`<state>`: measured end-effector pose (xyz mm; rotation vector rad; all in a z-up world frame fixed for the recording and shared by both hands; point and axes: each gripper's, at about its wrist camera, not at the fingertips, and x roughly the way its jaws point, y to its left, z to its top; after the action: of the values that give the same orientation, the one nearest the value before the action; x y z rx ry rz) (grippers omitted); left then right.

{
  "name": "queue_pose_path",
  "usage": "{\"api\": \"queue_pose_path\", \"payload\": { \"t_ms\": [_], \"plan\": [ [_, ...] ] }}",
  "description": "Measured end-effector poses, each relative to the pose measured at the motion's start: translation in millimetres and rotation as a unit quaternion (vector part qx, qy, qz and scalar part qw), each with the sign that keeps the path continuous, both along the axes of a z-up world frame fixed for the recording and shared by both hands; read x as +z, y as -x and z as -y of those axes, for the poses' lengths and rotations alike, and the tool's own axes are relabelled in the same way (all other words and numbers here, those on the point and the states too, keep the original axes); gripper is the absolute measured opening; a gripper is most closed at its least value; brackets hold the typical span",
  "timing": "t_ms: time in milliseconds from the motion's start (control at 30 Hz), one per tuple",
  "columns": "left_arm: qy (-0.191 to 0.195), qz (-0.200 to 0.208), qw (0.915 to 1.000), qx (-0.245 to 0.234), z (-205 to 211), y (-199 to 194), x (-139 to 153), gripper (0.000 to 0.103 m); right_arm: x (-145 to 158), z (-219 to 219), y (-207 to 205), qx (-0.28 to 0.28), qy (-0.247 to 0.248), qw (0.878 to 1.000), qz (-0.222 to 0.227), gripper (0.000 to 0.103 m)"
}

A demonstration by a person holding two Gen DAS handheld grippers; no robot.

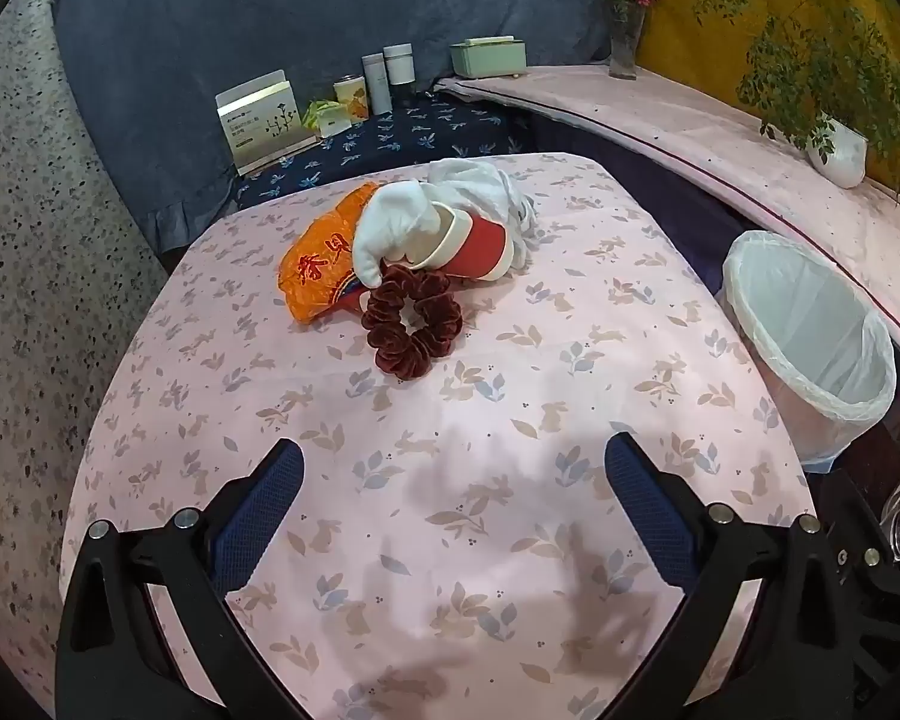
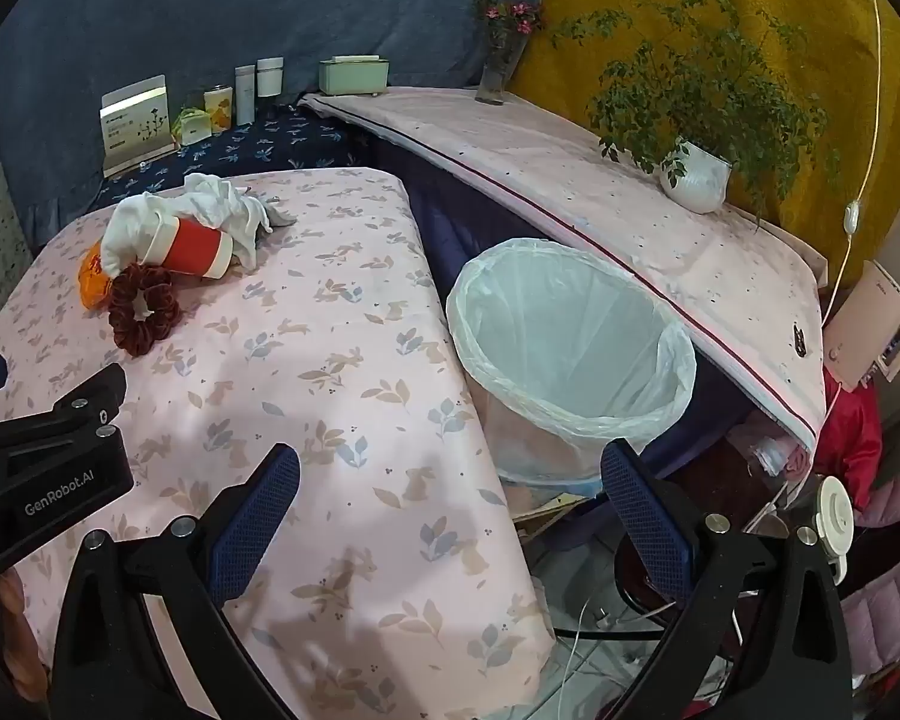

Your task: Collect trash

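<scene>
I am holding the left gripper (image 1: 453, 483) above the near half of the table (image 1: 570, 420), angled downward, with its jaws spread to full width and nothing lying between the blue pads. I am keeping the right gripper (image 2: 450, 486) equally spread and empty; it is hanging over the table's right edge, with one finger over the patterned cloth and the other over the gap beside the bin (image 2: 570, 336).

The trash is sitting in one cluster toward the table's far left corner:
- A red paper cup (image 1: 477, 249) is lying on its side, its white rim facing left.
- A white crumpled cloth (image 1: 402, 228) is draping over the cup's mouth and spreading behind the cup toward the far edge.
- An orange wrapper (image 1: 318, 270) with red characters is lying flat at the left of the cup, partly tucked under the cloth.
- A dark red scrunchie (image 1: 411, 327) is resting just in front of the cup, touching the wrapper and the cloth's hanging end.

The bin, lined with a clear white bag, is standing off the table's right edge, upright and open. I am seeing no contents inside it.
</scene>
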<state>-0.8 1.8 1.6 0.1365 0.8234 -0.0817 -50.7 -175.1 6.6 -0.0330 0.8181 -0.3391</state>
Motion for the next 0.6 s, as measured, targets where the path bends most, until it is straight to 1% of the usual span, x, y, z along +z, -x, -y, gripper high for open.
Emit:
{"api": "queue_pose_path", "payload": {
  "t_ms": [267, 300, 500, 533, 600],
  "plan": [
    [-0.001, 0.003, 1.0, -0.006, -6.3, 4.0, 1.8, 0.096, 3.7, 1.4, 4.1, 0.0, 0.0, 1.0, 0.002, 0.096],
    [-0.003, 0.004, 1.0, -0.008, 1.2, 4.1, 5.0, 0.096, 2.8, 2.3, 2.9, 0.0, -0.001, 1.0, 0.001, 0.096],
    [-0.003, 0.011, 0.9999, -0.01, -2.3, 6.9, 8.3, 0.096, 3.3, 2.1, 4.5, 0.0, -0.001, 1.0, 0.001, 0.096],
    [-0.007, 0.013, 0.9999, -0.009, 6.1, 7.4, 7.4, 0.096, 3.0, 2.9, 4.2, 0.0, -0.002, 1.0, 0.002, 0.096],
    [-0.006, 0.014, 0.9998, -0.011, 6.0, 7.7, 7.3, 0.096, 3.1, 3.0, 4.8, 0.0, -0.002, 1.0, 0.003, 0.096]
  ]
}}
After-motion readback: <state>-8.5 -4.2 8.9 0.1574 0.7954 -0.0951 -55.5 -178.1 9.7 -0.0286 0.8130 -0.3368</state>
